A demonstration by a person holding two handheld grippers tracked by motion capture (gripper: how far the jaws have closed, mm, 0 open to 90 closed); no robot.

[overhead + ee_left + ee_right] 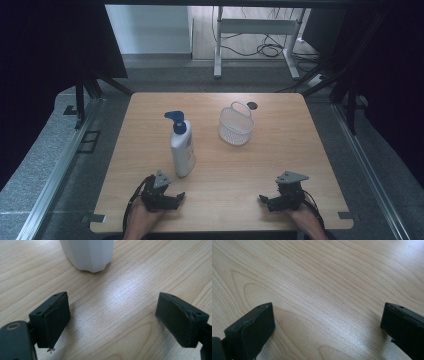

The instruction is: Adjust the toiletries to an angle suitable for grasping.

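A white pump bottle [182, 147] with a blue pump head stands upright left of the table's middle. Its white base [87, 255] rises at the top of the left gripper view, ahead of the jaws and apart from them. A small white mesh basket [236, 125] with a handle sits behind it, to the right. My left gripper [169, 196] rests near the front edge just in front of the bottle, open and empty [117, 320]. My right gripper [272, 200] lies at the front right, open over bare wood [329, 327].
The wooden table [215, 170] has a dark round hole [252, 105] near its far edge behind the basket. Metal rails run along both sides of the table. A white desk frame [255, 30] and cables stand on the floor beyond.
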